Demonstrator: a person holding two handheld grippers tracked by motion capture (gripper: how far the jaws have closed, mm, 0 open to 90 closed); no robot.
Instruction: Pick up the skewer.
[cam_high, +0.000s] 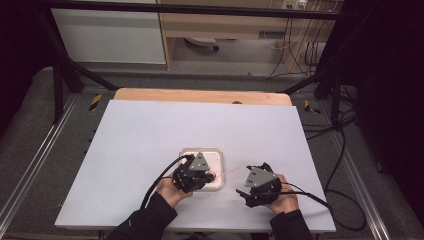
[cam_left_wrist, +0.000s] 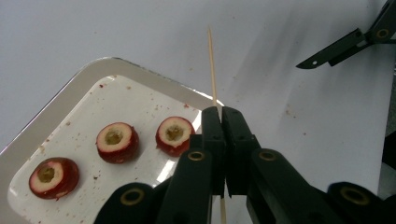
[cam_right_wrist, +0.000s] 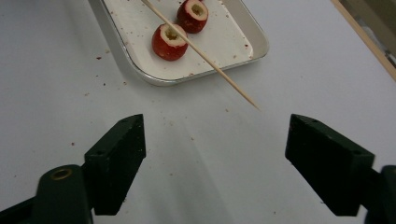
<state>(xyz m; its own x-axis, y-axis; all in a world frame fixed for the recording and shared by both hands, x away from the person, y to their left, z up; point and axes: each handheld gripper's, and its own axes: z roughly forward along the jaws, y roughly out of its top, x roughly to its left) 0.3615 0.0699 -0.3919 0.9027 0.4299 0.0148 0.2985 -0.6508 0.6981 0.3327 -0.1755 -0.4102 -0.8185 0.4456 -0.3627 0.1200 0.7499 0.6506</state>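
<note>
A white tray (cam_left_wrist: 93, 70) holds three cored red fruit pieces; in the left gripper view they lie in a row, the right one (cam_left_wrist: 174, 134) closest to my jaws. My left gripper (cam_left_wrist: 219, 112) is shut on a thin wooden skewer (cam_left_wrist: 212, 65), whose tip points away over the table. In the high view the left gripper (cam_high: 192, 172) hovers over the tray (cam_high: 217, 152). My right gripper (cam_right_wrist: 215, 135) stands open over bare table, the skewer (cam_right_wrist: 210, 60) tip just ahead of its jaws. Two fruit pieces (cam_right_wrist: 169, 42) lie on the tray (cam_right_wrist: 163, 77) beyond it.
The white table sheet (cam_high: 165, 130) is speckled with red crumbs near the tray. A wooden edge (cam_high: 200, 95) runs along the table's far side. The right gripper (cam_high: 257, 182) sits near the front edge, right of the tray. Black frame bars and cables surround the table.
</note>
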